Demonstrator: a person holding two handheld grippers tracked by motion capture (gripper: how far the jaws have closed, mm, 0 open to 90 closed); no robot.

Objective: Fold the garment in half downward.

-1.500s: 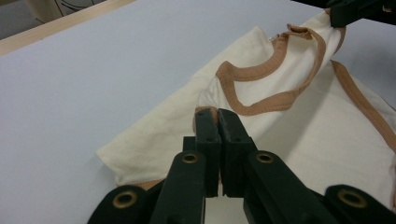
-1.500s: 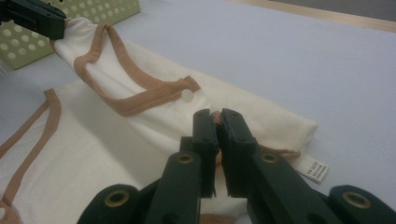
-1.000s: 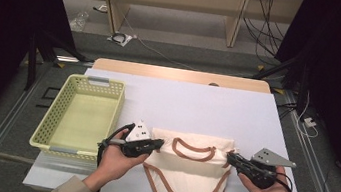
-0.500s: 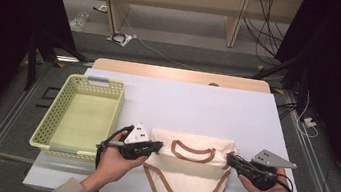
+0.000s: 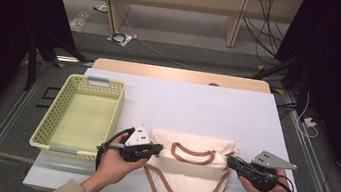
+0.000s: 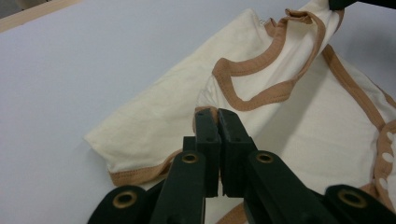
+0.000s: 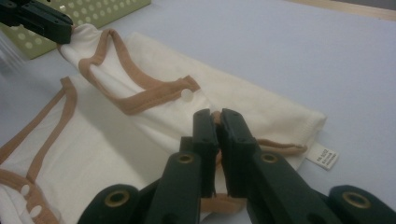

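White table carried a yellow basket at left, standing apart from the cream bodysuit, which lay flat at the near edge. Left gripper was clamped on the brown-trimmed shoulder edge of the garment's left side, and right gripper was clamped on the matching right edge. White label stuck out at the hem.

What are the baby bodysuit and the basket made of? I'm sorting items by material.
The baby bodysuit looks like soft matte cotton knit, cream with stitched brown binding; it creases and folds limply. The basket seems to be pale yellow-green moulded plastic: rigid perforated walls, faint sheen.
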